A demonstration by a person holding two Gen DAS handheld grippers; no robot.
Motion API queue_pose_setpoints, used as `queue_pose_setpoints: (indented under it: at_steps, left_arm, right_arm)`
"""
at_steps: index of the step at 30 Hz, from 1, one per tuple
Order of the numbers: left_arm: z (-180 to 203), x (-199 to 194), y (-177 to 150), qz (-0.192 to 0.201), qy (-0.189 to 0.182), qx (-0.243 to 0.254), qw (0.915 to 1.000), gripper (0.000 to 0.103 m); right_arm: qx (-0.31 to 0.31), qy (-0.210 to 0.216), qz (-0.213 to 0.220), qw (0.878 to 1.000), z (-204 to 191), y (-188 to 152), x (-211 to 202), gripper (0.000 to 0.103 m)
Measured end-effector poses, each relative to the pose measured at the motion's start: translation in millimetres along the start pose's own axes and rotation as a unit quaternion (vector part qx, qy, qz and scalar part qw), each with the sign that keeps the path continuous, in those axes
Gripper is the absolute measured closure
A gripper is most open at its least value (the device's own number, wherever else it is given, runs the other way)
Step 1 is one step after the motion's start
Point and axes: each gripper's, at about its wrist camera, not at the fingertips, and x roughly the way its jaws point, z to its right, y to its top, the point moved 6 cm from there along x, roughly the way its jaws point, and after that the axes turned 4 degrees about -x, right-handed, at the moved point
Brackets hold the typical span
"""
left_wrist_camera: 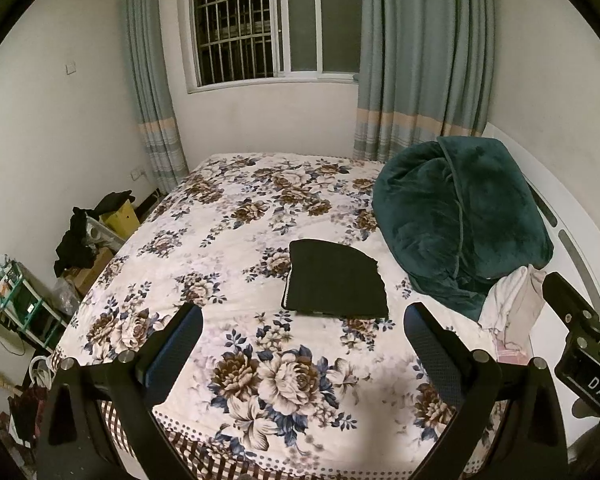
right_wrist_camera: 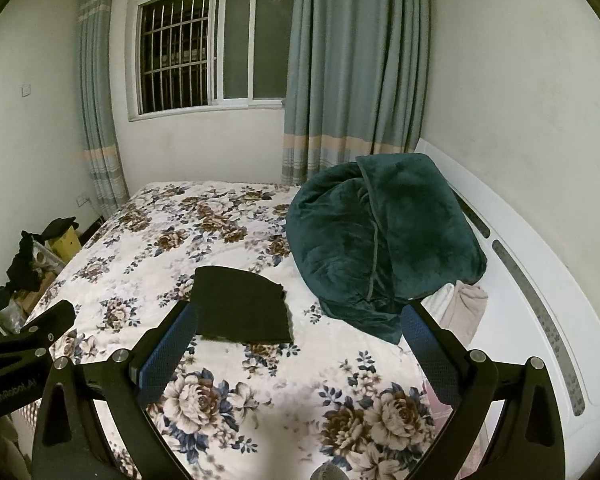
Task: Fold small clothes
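A bedroom is seen from two grippers held above the near end of a bed (left_wrist_camera: 228,240) covered with a floral quilt. At the far left, on the floor beside the bed, clutter is piled: a green wire rack (left_wrist_camera: 24,300), a yellow box (left_wrist_camera: 122,218) and dark clothing (left_wrist_camera: 74,236) draped over storage boxes. Behind the bed, one barred window (left_wrist_camera: 256,24) is set in the far wall, flanked by two blue-grey curtains, one at the left (left_wrist_camera: 148,80) and one at the right (left_wrist_camera: 424,60).

The left gripper (left_wrist_camera: 302,350) is seen with its two blue-padded fingers spread wide apart, nothing between them, hovering over the quilt. One black folded garment (left_wrist_camera: 334,280) lies flat near the middle of the bed, beyond the fingertips and untouched by either gripper. Nothing lies on the quilt between the grippers and the garment.

To the right of the garment, one large dark green plush blanket (left_wrist_camera: 460,224) is heaped against the white headboard (left_wrist_camera: 580,248), its lower edge near the garment but apart from it. Just beside the blanket, at its near right, a pale bundle of light clothes (left_wrist_camera: 512,304) is crumpled; how many pieces are in it cannot be told.

The right gripper (right_wrist_camera: 296,340) is likewise seen with its fingers spread wide and empty; in its view the left finger (right_wrist_camera: 168,352) overlaps the near left corner of the garment, and whether contact is made cannot be told.
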Motion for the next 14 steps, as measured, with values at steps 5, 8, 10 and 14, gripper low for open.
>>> queue_pose_setpoints:
  at_steps: [5, 8, 10, 14]
  left_arm:
    - [-0.7, -1.0, -0.4, -0.001, 0.001, 0.0, 1.0, 0.0]
    - [-4.7, -3.8, 0.0, -0.002, 0.005, 0.0, 1.0, 0.0]
    - [-6.0, -4.9, 0.6, 0.0, 0.006, 0.0, 1.0, 0.0]
    - [-11.2, -8.7, 4.4, 0.012, 0.014, 0.0, 0.9998, 0.0]
  right_arm:
    - [-0.001, 0.001, 0.0, 1.0, -2.7, 0.5, -0.4, 0.0]
    - [-0.001, 0.0, -0.001, 1.0, -3.2, -0.3, -1.2, 0.0]
    - [-0.002, 0.001, 0.0, 1.0, -4.8, -0.6, -0.7, 0.0]
    - [-0.002, 0.001, 0.001, 1.0, -5.5, 1.1, -1.0, 0.0]
